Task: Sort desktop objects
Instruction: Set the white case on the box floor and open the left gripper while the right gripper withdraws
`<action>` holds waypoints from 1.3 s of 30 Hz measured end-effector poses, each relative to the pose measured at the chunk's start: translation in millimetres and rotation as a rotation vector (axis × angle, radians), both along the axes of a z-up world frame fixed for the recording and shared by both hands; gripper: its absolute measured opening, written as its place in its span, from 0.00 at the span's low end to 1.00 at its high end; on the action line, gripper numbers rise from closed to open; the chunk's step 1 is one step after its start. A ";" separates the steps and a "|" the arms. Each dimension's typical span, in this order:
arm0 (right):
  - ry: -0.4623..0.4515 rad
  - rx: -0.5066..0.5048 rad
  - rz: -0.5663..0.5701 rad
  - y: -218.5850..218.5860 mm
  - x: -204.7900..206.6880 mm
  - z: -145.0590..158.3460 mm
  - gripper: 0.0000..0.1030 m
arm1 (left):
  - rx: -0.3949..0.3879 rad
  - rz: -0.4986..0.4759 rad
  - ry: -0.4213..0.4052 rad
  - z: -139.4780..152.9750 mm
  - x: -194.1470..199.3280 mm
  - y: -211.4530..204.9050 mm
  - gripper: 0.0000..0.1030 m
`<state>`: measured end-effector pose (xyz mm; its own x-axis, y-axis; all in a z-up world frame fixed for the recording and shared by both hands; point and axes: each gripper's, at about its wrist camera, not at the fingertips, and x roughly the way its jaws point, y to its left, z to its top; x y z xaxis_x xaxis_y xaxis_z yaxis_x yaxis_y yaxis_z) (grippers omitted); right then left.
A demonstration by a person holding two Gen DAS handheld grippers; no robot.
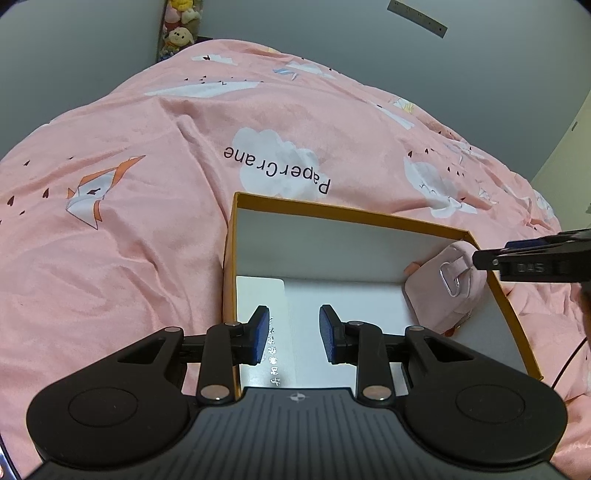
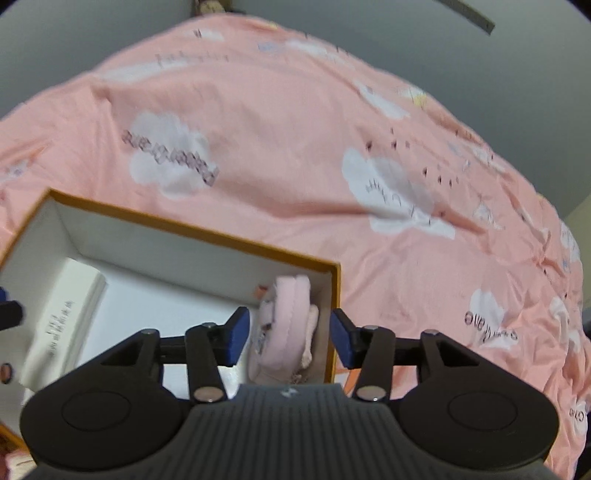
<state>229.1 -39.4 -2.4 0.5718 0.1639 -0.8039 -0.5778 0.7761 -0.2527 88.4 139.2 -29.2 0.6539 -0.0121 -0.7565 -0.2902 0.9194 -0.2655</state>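
Note:
An orange-rimmed box with a white inside lies on the pink bedsheet. A flat white packet with printed characters rests at the box's left side, and a pink pouch with a metal clasp leans in its right corner. My left gripper hangs open over the box floor with nothing between its blue pads. My right gripper is open above the pink pouch; its pads stand apart on either side without pressing it. The box's right wall runs just inside the right pad. In the left wrist view the right gripper reaches in from the right edge.
The pink sheet with cloud and paper-crane prints is rumpled all around the box. Plush toys sit far back against a grey wall that carries a ruler. A dark cable runs at the right edge.

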 end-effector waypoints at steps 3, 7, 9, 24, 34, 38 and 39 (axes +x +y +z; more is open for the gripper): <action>-0.009 0.053 0.044 -0.4 -16.2 13.8 0.52 | 0.000 0.002 -0.004 1.8 -0.9 0.0 0.32; 0.119 0.123 0.160 7.1 -36.3 15.0 0.47 | -0.002 0.012 0.001 3.7 -2.1 2.6 0.32; 0.224 0.137 0.222 14.9 -42.7 7.4 0.41 | -0.006 0.010 0.003 4.7 -3.2 4.1 0.32; 0.776 0.108 0.263 73.8 -42.6 -80.3 0.41 | -0.067 -0.003 0.029 -4.4 -5.6 19.2 0.19; 0.938 0.056 0.284 92.4 -44.2 -110.0 0.46 | -0.125 -0.031 0.050 -14.3 -1.2 20.1 0.11; 0.955 0.059 0.282 97.4 -43.8 -115.3 0.45 | -0.131 -0.024 0.055 -16.7 -1.1 23.4 0.09; 0.961 0.071 0.283 97.7 -44.3 -116.4 0.44 | -0.137 -0.023 0.054 -17.1 -1.1 24.4 0.09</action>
